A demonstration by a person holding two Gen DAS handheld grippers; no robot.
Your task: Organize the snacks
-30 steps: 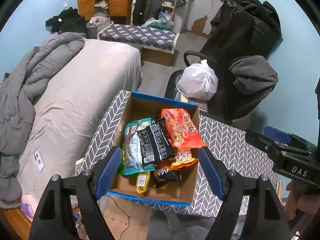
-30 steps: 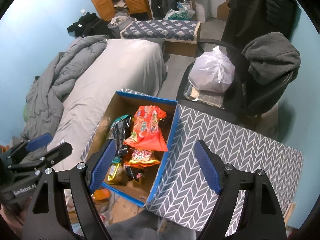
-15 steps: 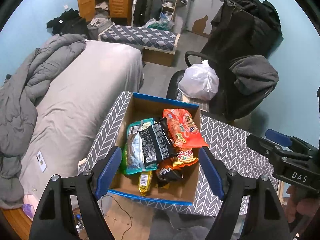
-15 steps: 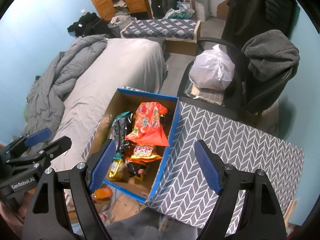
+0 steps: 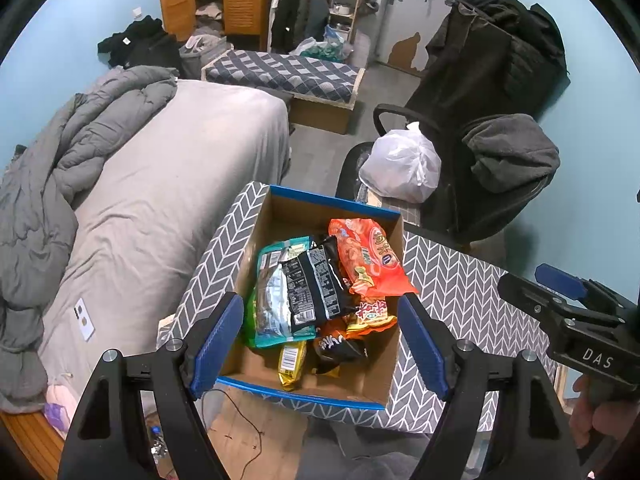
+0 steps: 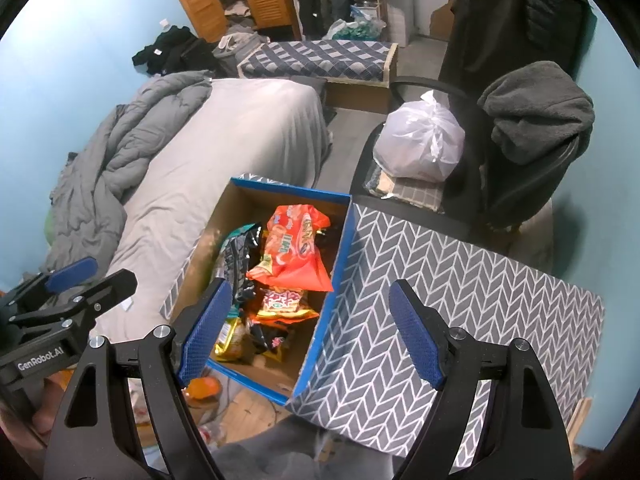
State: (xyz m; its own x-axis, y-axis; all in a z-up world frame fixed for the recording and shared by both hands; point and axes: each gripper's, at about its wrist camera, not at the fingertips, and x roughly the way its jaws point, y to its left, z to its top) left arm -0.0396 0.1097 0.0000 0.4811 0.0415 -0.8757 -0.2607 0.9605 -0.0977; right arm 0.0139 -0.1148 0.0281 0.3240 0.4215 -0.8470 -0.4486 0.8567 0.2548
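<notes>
Hovering above the open cardboard box (image 5: 276, 216), the left gripper (image 5: 320, 332) had its blue pads spread wide and gripped nothing. The right gripper (image 6: 308, 332) was equally wide apart and empty, over the box's right wall. Inside lay the orange snack bag (image 5: 368, 256), black packet (image 5: 312, 288) and other snacks.

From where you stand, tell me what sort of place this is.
Most likely a lived-in bedroom. A bed with a crumpled grey duvet fills the left side, coats hang on a clothes rack by the far wall, and a cardboard box of snack bags sits in front.
</notes>
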